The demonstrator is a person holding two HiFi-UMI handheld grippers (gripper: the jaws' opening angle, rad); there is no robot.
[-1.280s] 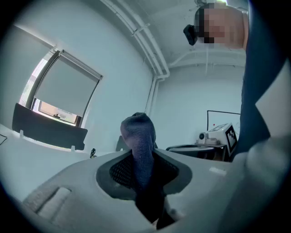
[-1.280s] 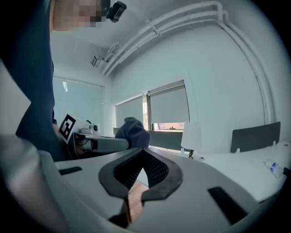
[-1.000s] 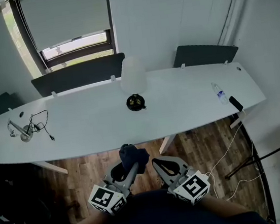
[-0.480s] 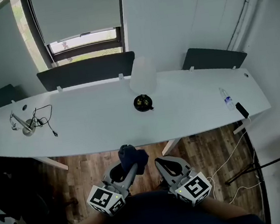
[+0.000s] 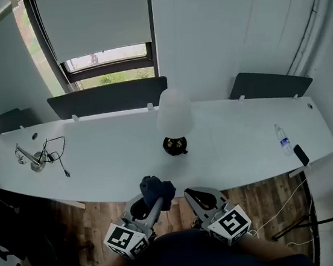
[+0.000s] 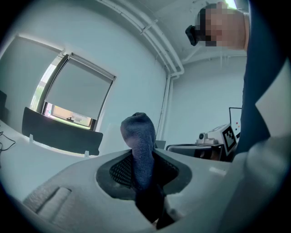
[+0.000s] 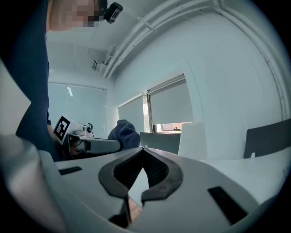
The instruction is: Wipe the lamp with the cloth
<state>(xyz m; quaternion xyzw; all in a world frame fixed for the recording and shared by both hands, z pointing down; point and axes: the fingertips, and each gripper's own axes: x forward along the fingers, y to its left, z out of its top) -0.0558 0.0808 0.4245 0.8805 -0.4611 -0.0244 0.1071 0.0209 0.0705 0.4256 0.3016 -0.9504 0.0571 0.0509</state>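
Two units near counter edge: cloth is being clamped by left hand-held gripper; right hand-held gripper is being held with jaws together, empty. Lamp mid-counter.

The one table carries one lamp, one bottle and one phone; behind it are three dark panels, before it one cloth.

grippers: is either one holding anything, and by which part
The left gripper pinches the blue cloth by its lower end, the rest bunched above. The right gripper is shut, empty.
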